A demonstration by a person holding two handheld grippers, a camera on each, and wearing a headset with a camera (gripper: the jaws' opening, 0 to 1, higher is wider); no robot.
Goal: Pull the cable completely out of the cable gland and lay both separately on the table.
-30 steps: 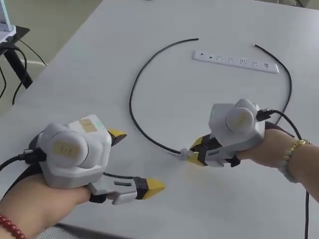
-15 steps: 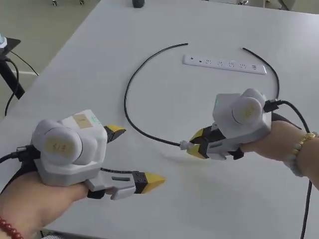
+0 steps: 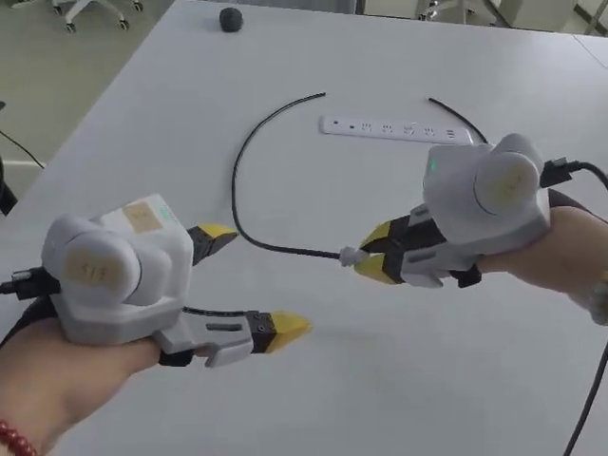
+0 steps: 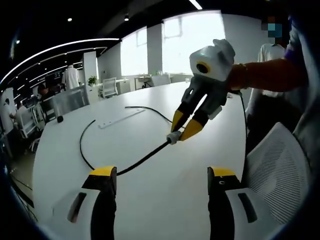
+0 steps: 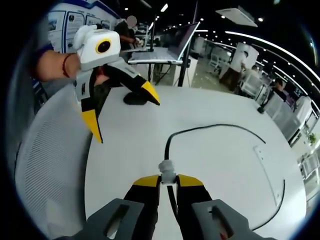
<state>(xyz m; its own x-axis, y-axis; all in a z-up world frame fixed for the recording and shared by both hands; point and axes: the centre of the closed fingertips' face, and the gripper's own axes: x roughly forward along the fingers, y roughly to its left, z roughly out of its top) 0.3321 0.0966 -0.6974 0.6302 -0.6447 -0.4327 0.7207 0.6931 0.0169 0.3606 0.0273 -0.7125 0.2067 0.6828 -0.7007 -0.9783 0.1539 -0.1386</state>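
A long black cable [image 3: 237, 190] curves across the white table [image 3: 142, 114]. Its near end carries a small white cable gland [image 3: 350, 256]. My right gripper [image 3: 372, 255] is shut on the gland and holds it a little above the table. In the right gripper view the gland [image 5: 167, 172] sits at the yellow tips of that gripper [image 5: 168, 182], and the cable [image 5: 200, 129] arcs away beyond it. My left gripper [image 3: 254, 280] is open and holds nothing, near the front left. In the left gripper view it [image 4: 161, 175] faces the gland [image 4: 173, 138] and the right gripper [image 4: 186, 125].
A white power strip [image 3: 394, 129] lies at the back of the table, with its own black lead [image 3: 456, 112] running off to the right. A small dark round object [image 3: 230, 17] rests near the far edge. Office chairs and people stand beyond the table.
My right gripper has lifted the gland end of the cable off the table, and the cable's near part has followed. The left gripper stays open in much the same place.
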